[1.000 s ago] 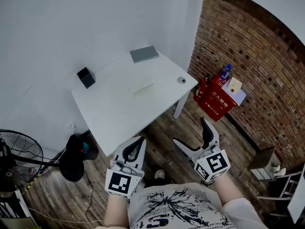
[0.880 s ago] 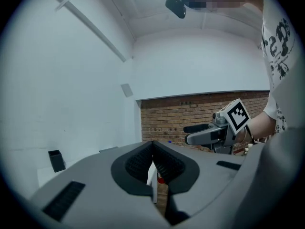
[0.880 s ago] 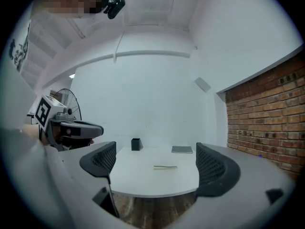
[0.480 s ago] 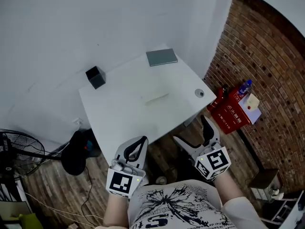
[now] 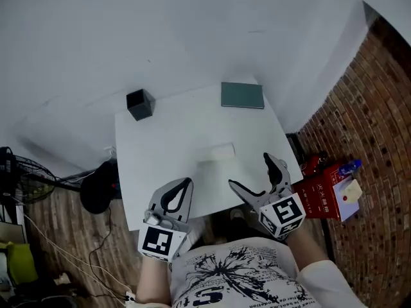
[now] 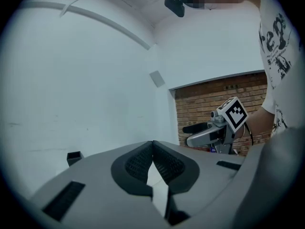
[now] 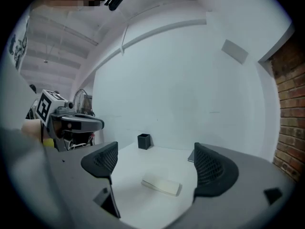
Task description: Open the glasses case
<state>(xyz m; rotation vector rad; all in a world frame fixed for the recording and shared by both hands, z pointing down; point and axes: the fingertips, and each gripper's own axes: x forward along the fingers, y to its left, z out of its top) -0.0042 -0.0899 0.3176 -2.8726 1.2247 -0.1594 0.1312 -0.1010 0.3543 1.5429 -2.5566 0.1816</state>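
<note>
Head view: the pale white rectangular glasses case (image 5: pixel 216 151) nearly merges with the white table (image 5: pixel 160 165); you cannot make out its lid seam. Right gripper view: a jaw hides most of the flat grey-green pad (image 7: pixel 190 157).

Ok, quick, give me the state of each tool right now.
Left tool: shut, empty.
Right tool: open, empty; the glasses case lies ahead of it, untouched.

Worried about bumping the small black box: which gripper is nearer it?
Left. The left gripper is over the table's near edge, on the black box's side; the right gripper is farther right, beyond the glasses case.
</note>
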